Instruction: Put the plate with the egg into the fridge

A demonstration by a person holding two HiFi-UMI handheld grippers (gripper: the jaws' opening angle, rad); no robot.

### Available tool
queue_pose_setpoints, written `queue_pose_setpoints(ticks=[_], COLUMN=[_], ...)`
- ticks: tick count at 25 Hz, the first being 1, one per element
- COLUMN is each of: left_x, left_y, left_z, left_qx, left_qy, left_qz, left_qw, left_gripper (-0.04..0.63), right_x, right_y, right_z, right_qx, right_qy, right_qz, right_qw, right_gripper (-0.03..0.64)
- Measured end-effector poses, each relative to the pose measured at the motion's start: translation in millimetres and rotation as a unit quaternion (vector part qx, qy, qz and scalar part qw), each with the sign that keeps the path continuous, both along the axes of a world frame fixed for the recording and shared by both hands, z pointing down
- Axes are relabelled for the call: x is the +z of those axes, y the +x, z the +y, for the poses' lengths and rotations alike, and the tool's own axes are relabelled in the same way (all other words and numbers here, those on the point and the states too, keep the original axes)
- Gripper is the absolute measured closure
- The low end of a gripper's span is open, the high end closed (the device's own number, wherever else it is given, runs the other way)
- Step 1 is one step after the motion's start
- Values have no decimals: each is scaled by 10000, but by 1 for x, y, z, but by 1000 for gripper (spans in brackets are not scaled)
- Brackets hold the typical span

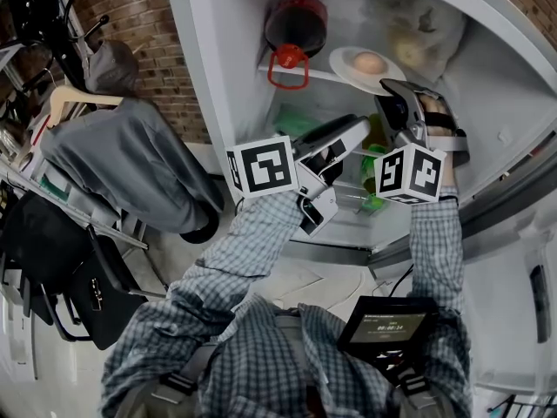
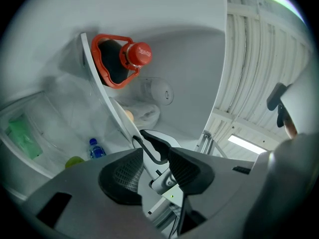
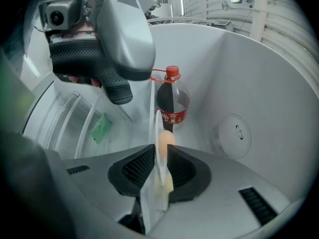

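**A:** So why's the R tool (image 3: 160, 159) clamped on the plate (image 1: 348, 70) rim?

**B:** Prob. to hold it level so the egg (image 1: 370, 62) won't roll. Plate's at the fridge shelf (image 1: 318, 74) edge, beside the cola bottle (image 1: 296, 24). L tool (image 2: 157, 153): jaws apart, empty. Plate's white, egg's tan.

Cola bottle (image 1: 294, 24) blocks shelf (image 1: 322, 75) left; pale bag (image 1: 416, 33) crowds right rear; plate (image 1: 346, 66) fills gap between
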State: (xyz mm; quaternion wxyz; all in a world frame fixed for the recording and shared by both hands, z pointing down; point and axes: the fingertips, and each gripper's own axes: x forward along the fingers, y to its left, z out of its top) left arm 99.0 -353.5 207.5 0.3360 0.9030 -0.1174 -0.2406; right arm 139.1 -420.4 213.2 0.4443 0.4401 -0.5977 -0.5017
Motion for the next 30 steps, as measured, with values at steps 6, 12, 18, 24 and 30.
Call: queue_pose_setpoints(ticks=[6,12,18,24,30], left_x=[-6,-15,-19,-21,-22], left_y=[6,15,22,29,33], left_z=[-12,-19,-27,-34,-39], left_qx=[-256,-323,-430,-420,-422], left_qy=[174,322,489,529,542], left_qz=[40,91,-4,-65,-85], left_qw=[9995,9989,9979,9977,9976], left_gripper=[453,454,457,457,459], right_x=[-2,-1,-1,6,11], right_y=[2,7,13,18,21], right_z=[5,9,15,20,23], right_qx=[-29,58,136,194,208], right_qy=[59,163,277,239,214], right_qz=[-63,-14,-52,-131,-184], right_qw=[10000,9999,9995,9994,9994], right_gripper=[555,555,555,555,555])
